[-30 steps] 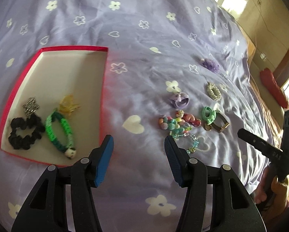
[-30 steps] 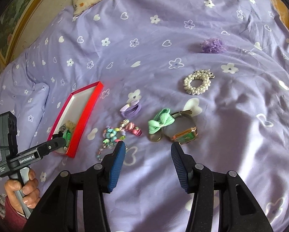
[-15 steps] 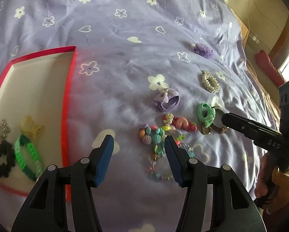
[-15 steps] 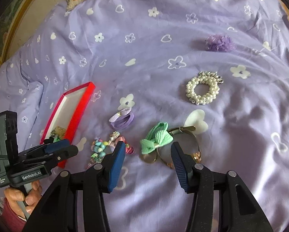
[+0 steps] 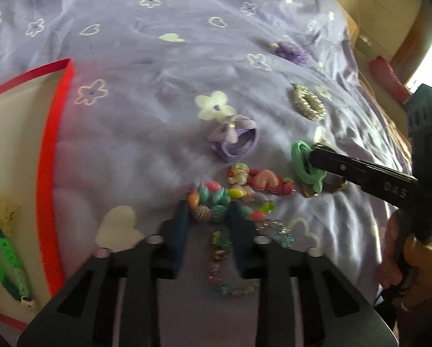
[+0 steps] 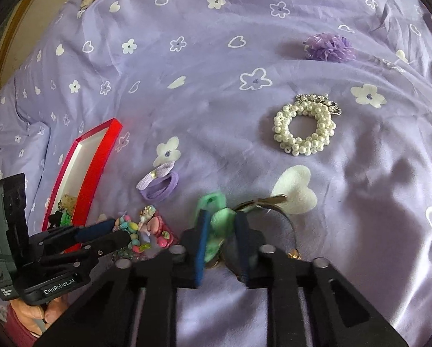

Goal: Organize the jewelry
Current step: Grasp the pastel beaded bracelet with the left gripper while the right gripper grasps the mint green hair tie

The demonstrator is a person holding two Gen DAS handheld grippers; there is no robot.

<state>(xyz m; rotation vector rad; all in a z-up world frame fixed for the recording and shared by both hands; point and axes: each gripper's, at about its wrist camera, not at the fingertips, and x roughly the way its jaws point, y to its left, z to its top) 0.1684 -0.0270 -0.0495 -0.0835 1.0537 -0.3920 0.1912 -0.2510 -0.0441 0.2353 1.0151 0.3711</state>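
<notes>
Lilac bedding (image 6: 204, 92) printed with white flowers and hearts covers the bed where the jewelry lies. At the middle of the pile, the bead bracelet (image 5: 216, 199) sits between the blue pads of the left gripper (image 5: 208, 217), whose jaws have just been closing and now press on its beaded cluster, a thin chain trailing back between the fingers. Just right of the beads, the mint scrunchie (image 6: 216, 225) is pinched by the right gripper (image 6: 220, 231), whose jaws have also just been closing; it lies against a metal bangle (image 6: 273, 205). Just beyond the beads, away from the grippers, lies a purple bow tie (image 6: 158, 185). Farther off to the right rests a pearl scrunchie (image 6: 302, 133), and past that a purple flower (image 6: 328, 47). Left of the beads stands the red box (image 5: 52, 133), white inside, holding a green braided band (image 5: 5, 257) and a pale yellow piece (image 5: 0, 211). A hand (image 5: 412, 263) grips the right tool's handle.
</notes>
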